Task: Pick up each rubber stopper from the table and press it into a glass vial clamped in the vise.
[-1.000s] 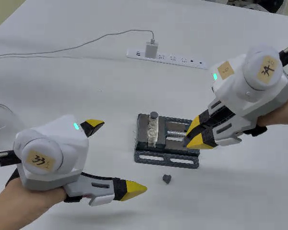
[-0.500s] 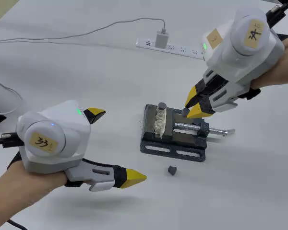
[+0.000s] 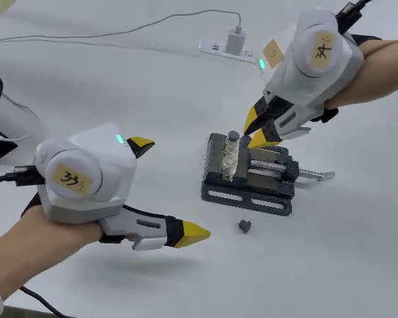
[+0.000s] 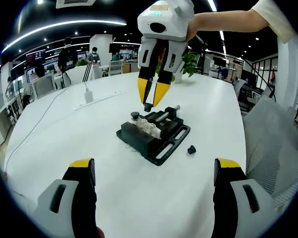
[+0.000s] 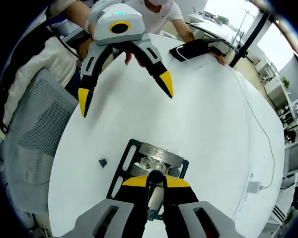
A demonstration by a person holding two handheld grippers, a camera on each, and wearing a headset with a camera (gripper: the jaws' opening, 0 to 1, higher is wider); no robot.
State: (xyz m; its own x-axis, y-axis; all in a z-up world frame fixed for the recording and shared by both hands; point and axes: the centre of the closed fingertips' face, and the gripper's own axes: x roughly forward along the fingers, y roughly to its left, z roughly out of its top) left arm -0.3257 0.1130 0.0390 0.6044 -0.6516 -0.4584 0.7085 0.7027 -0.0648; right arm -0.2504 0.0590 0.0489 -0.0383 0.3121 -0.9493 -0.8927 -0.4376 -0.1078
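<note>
your right gripper point(image 3: 253, 132) hangs over the vise point(image 3: 275, 175). its jaws are nearly closed on a small dark rubber stopper point(image 5: 156, 177), pinched between the yellow tips. the held stopper sits just above the row of glass vials point(image 3: 229, 159) clamped upright in the vise. whether it touches a vial cannot be told. the vial at the far end of the row already carries a dark stopper point(image 3: 233, 135). a loose stopper point(image 3: 245, 226) lies on the white table point(image 3: 119, 86), near the front edge of the vise but not touching it. your left gripper point(image 3: 167, 189) hovers low to the left of the vise, well apart from it, its jaws spread wide with nothing between them. beyond the vise, a white power strip point(image 3: 215, 48) lies on the table with a charger point(image 3: 237, 41) plugged in.
</note>
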